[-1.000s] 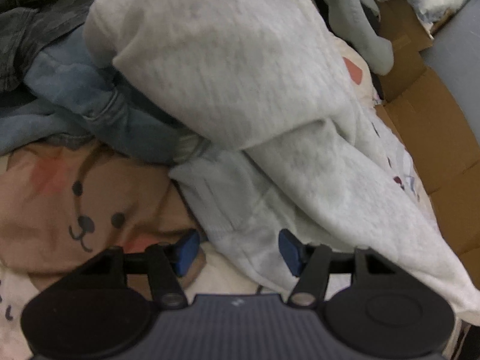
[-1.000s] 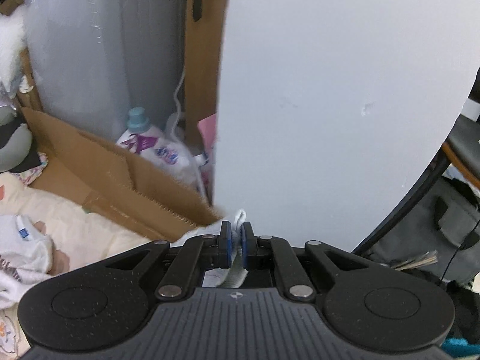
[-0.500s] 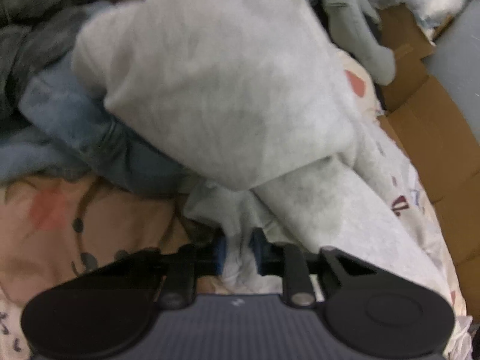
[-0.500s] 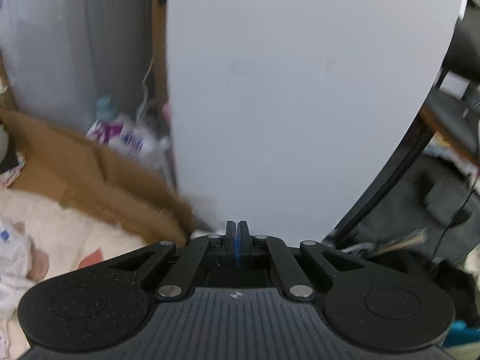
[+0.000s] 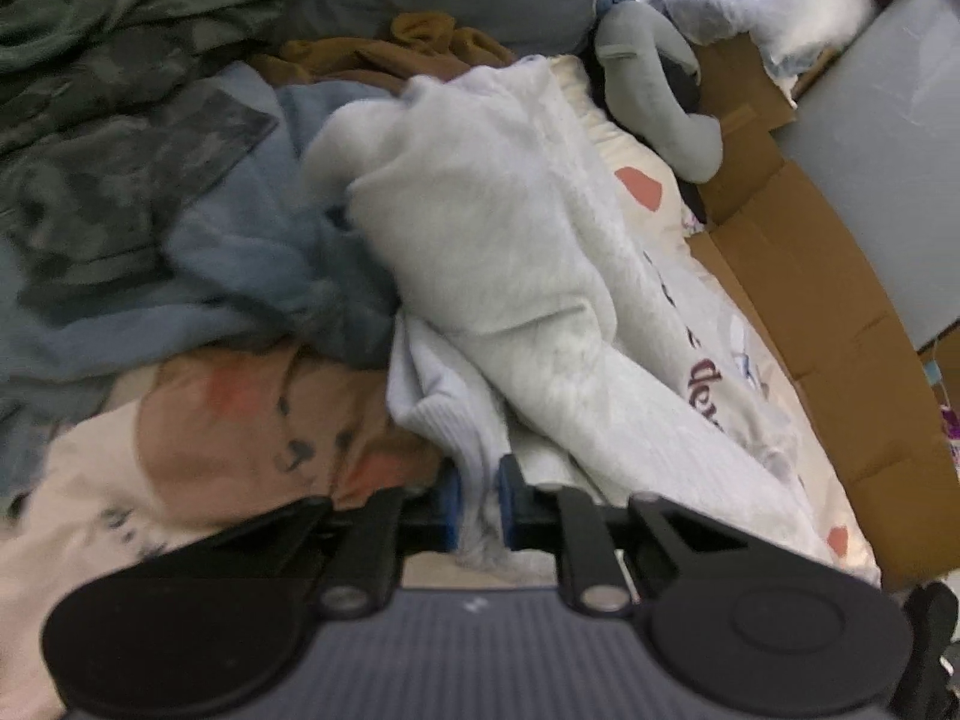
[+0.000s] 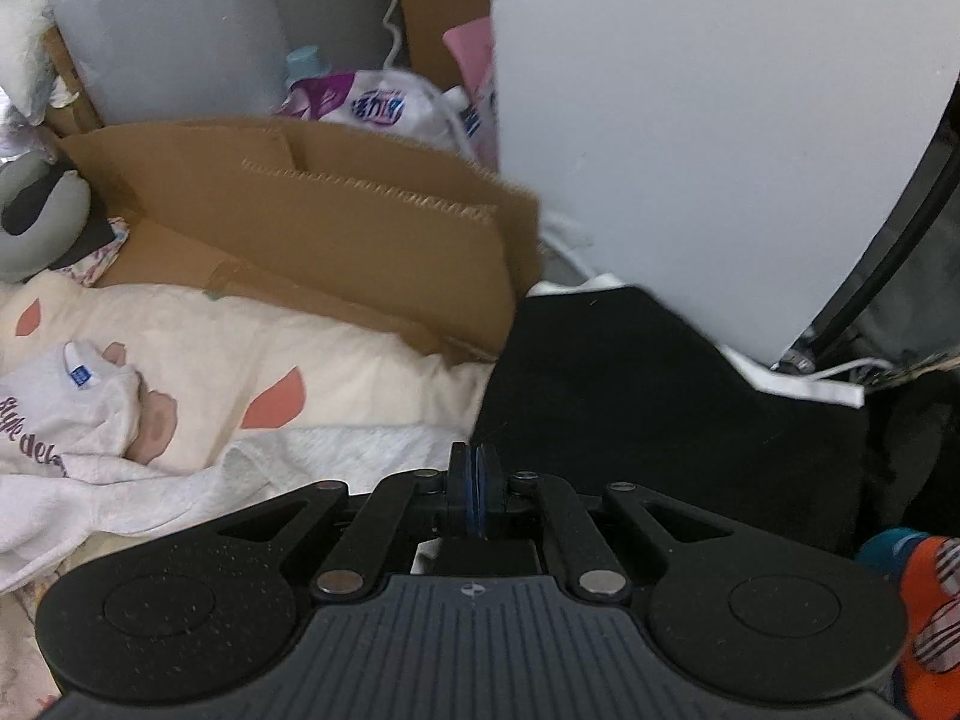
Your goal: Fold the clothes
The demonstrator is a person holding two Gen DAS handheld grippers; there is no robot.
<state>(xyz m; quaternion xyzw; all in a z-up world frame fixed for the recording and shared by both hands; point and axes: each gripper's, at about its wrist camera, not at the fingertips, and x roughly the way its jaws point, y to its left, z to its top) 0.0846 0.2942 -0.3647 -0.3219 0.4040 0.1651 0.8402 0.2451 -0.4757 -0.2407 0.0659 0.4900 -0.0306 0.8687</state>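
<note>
Between the blue pads of the left claw point(image 5: 480, 510) a ribbed hem of the white sweatshirt point(image 5: 510, 252) is being pinched, the jaws having just been closing on it. Behind, the sweatshirt is being draped in a heap over the bear-print bedsheet point(image 5: 210, 420), touching a blue garment point(image 5: 252, 264) and a camouflage garment point(image 5: 120, 120). Beside the bed, flattened cardboard point(image 5: 810, 300) is being seen. Over a black cloth point(image 6: 630, 390) the right claw point(image 6: 474, 492) is being held fully closed, nothing visible between its pads.
</note>
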